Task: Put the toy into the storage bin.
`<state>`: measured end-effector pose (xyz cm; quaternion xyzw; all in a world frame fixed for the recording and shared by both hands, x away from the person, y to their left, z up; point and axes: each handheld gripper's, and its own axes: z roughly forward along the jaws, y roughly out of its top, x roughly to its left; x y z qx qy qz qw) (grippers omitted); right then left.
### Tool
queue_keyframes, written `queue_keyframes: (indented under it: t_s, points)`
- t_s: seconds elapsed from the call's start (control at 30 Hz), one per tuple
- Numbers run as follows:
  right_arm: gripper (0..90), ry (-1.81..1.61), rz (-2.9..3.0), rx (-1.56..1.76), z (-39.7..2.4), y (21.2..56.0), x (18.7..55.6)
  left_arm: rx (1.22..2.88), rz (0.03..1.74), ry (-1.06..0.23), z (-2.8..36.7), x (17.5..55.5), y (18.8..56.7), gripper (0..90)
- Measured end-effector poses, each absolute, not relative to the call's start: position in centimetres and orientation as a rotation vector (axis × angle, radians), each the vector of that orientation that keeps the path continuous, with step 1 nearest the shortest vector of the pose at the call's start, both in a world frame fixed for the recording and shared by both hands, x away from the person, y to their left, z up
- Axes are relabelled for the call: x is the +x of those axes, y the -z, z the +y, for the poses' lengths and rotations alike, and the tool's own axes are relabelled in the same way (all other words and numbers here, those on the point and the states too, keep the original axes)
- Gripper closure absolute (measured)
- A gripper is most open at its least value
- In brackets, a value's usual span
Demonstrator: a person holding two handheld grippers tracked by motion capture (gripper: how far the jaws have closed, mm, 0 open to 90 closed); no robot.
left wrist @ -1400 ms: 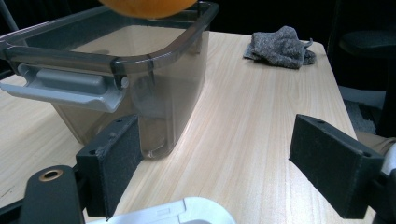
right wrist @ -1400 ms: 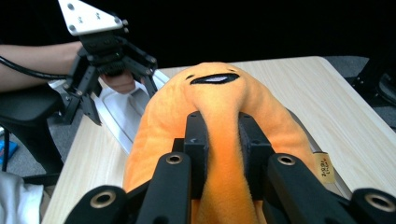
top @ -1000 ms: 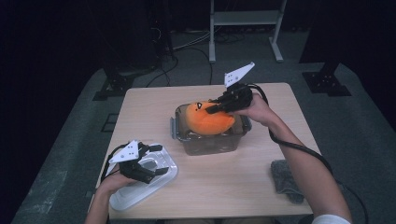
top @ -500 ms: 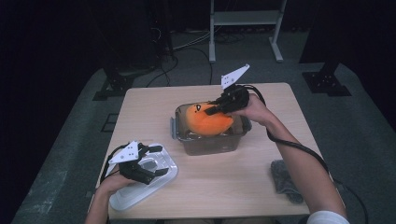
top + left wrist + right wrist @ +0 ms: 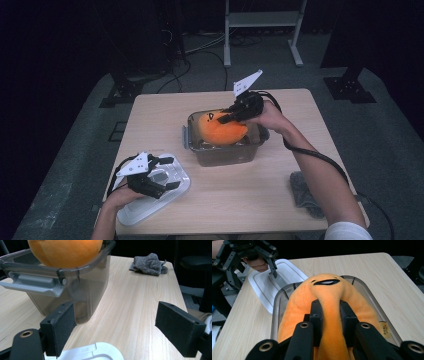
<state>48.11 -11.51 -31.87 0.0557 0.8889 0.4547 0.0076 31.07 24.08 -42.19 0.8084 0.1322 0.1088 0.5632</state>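
Observation:
An orange plush toy (image 5: 220, 130) with a black mouth sits in the top of a clear grey plastic bin (image 5: 226, 151) at the table's middle. My right gripper (image 5: 226, 118) is shut on a pinched fold of the plush toy (image 5: 329, 305), its pads (image 5: 316, 315) squeezing the fabric from both sides. My left gripper (image 5: 169, 173) hovers open over a white lid (image 5: 150, 200) at the front left corner. In the left gripper view, the open gripper (image 5: 115, 327) faces the bin (image 5: 75, 290) and the plush toy (image 5: 65, 252) above it, with nothing between the jaws.
A grey cloth (image 5: 303, 192) lies near the table's front right edge, also seen as the grey cloth (image 5: 148, 263). The bin has a grey side latch (image 5: 35, 285). Bare wooden table (image 5: 240, 195) stretches between the lid and the cloth.
The right gripper has shifted only slightly over the bin, still pinching the plush toy. The left gripper has stayed over the lid.

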Motion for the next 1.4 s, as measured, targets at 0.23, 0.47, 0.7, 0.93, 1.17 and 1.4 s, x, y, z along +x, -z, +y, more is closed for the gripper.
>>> queue_keyframes:
  t_s: [0.23,0.47,0.7,0.93,1.17,1.4]
  points:
    - [75.8,-1.376,2.797,0.165,-11.1,32.5,48.3,1.903,0.307,-0.253,24.0,31.0,42.2,15.3]
    - [75.7,-1.347,2.818,0.16,-10.5,33.1,48.3,1.899,0.312,-0.253,24.2,31.0,42.1,15.3]
    - [75.4,-1.312,2.847,0.162,-10.0,33.7,48.4,1.897,0.308,-0.257,24.2,31.0,42.1,15.3]
    - [74.5,-1.298,2.862,0.167,-9.9,34.1,48.4,1.896,0.303,-0.255,24.2,31.0,42.1,15.3]
    - [72.7,-1.271,2.879,0.17,-9.7,34.4,48.4,1.89,0.305,-0.259,24.3,31.0,42.0,15.3]
    - [70.4,-1.253,2.892,0.18,-9.6,34.7,48.5,1.889,0.303,-0.258,24.3,30.9,42.0,15.3]
